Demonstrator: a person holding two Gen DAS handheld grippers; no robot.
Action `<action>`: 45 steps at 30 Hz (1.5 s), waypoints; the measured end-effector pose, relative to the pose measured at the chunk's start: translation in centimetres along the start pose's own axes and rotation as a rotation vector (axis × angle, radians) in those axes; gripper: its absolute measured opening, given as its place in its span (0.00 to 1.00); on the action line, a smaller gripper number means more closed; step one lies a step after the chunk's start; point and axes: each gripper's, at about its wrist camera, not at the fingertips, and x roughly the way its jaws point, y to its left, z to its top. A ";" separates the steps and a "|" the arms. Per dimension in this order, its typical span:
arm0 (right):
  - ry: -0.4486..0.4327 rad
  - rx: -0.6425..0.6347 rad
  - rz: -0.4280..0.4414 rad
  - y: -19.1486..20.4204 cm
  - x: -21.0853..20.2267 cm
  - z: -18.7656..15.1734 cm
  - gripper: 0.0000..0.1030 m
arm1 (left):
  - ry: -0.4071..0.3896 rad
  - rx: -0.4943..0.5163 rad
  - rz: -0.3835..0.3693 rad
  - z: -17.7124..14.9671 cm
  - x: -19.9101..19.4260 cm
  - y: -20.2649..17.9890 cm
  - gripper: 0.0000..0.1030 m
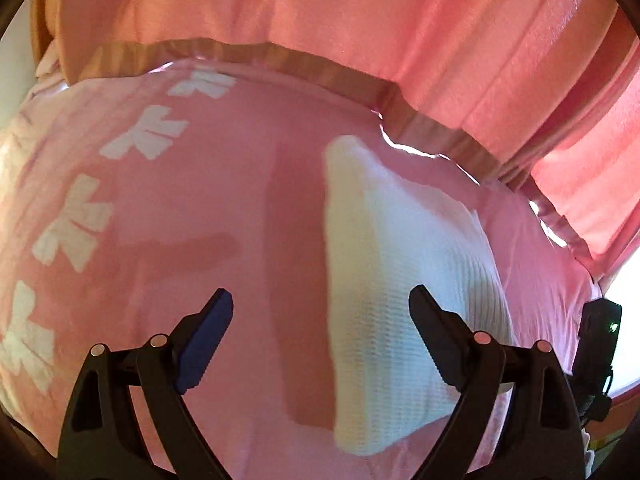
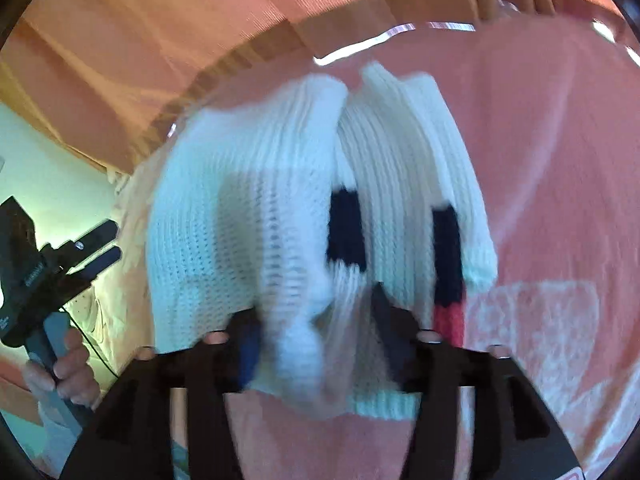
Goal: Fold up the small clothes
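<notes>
A white knitted garment (image 1: pixel 400 240) lies folded on a pink tablecloth (image 1: pixel 180 220), right of centre in the left wrist view. My left gripper (image 1: pixel 320 292) hangs open above its left edge, holding nothing; its right finger is over the knit. In the right wrist view the garment (image 2: pixel 240 200) fills the middle, with dark navy bars (image 2: pixel 346 232) and a red patch (image 2: pixel 448 320). My right gripper (image 2: pixel 310 304) is low over the near hem. A raised ridge of knit stands between its spread fingers, and the picture is blurred there.
White bow prints (image 1: pixel 76 224) mark the cloth's left side. A brown table edge (image 1: pixel 320 68) runs along the back, with pink curtains (image 1: pixel 360 12) hanging behind it. A hand (image 2: pixel 68 364) holds the left gripper (image 2: pixel 112 242) at the left of the right wrist view.
</notes>
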 end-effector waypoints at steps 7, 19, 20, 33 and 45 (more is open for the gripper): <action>0.019 0.001 0.070 2.2 3.2 1.0 0.19 | 0.022 -0.003 -0.001 -0.2 1.3 -1.0 0.85; -0.022 0.005 -0.183 -2.3 0.2 0.9 0.22 | 0.059 -0.036 -0.065 0.0 2.0 -1.8 0.85; -0.028 -0.005 -0.177 -2.4 -0.4 1.0 0.25 | 0.076 -0.037 -0.076 -0.2 2.2 -1.9 0.85; 0.016 0.041 -0.040 -3.8 -2.4 -1.5 0.15 | 0.388 -0.003 -0.192 -6.0 8.0 -4.9 0.53; 0.083 -0.081 -0.105 -3.0 -2.5 -3.9 0.30 | 0.373 0.019 -0.151 -5.4 6.7 -2.1 0.41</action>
